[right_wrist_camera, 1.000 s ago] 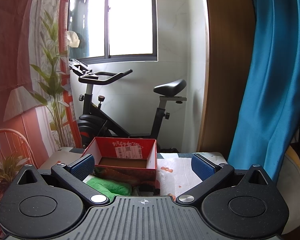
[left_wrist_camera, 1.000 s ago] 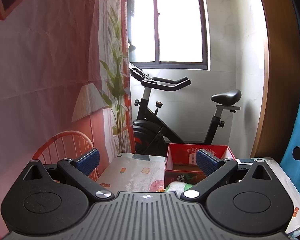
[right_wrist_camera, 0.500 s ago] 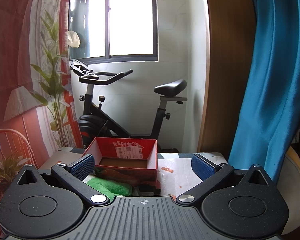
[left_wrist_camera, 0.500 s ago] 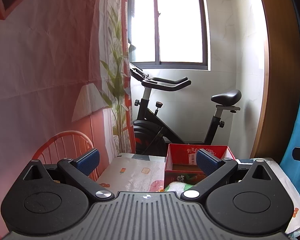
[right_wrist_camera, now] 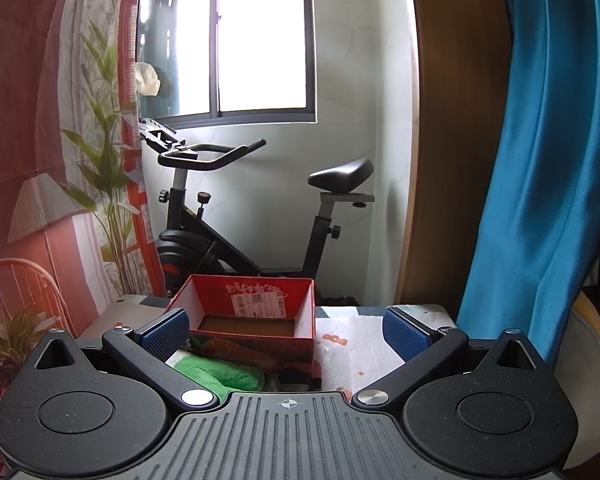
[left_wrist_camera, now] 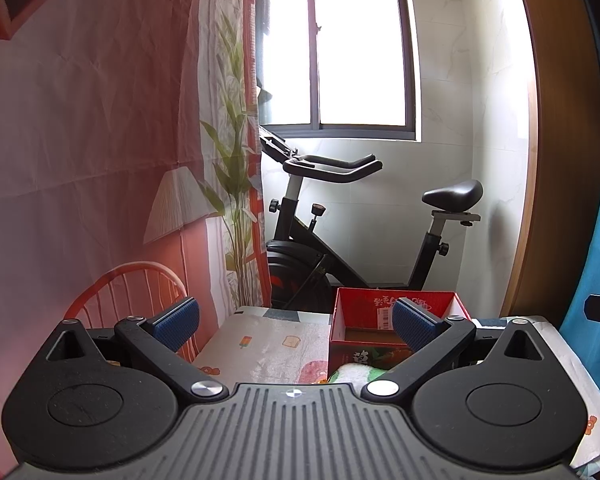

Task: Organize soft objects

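An open red cardboard box stands on a table with a patterned cloth; its inside looks bare. In front of the box lies a green soft object, partly hidden by my right gripper's body. The left wrist view shows the same red box and a white and green soft thing just before it. My left gripper is open, held above the table's near left part. My right gripper is open too, above the soft object and box front. Neither holds anything.
A black exercise bike stands behind the table under a window. A red chair back is at the table's left. A blue curtain hangs to the right, with a wooden door frame beside it. A printed wall hanging covers the left.
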{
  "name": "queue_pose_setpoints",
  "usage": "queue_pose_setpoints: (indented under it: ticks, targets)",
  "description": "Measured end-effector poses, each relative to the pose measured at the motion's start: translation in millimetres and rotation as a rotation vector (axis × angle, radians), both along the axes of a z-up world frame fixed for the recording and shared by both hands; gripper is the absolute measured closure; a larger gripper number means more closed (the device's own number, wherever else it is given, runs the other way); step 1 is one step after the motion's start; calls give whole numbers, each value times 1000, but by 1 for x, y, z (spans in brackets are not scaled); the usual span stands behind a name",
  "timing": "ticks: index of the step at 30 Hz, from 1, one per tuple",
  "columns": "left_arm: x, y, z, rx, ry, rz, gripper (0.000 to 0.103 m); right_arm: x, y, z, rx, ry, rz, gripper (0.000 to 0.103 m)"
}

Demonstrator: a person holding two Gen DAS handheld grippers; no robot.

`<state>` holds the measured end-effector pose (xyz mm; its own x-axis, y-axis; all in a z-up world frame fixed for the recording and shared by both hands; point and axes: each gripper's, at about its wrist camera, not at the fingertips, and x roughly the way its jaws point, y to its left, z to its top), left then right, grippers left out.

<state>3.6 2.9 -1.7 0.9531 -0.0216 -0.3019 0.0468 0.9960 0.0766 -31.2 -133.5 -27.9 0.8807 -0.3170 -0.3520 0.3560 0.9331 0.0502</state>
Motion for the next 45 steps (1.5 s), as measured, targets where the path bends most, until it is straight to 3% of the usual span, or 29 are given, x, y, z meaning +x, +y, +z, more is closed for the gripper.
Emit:
queue_pose_setpoints:
  ticks: [18,26,37,45]
  targets:
    - [2,-1,-3,-2,7,5,0,-1,1,2,-4,-6,2,0]
    - [18,0,-21,-6,56,21,0,7,-4,-10,31,-12,57,0]
    - [91,33,-77,-49,226,34,0,66,-32,-65,84,40,57,0]
    - [138,36,-95,-24,258,5,0,128,-42,-79,37,80,111,0]
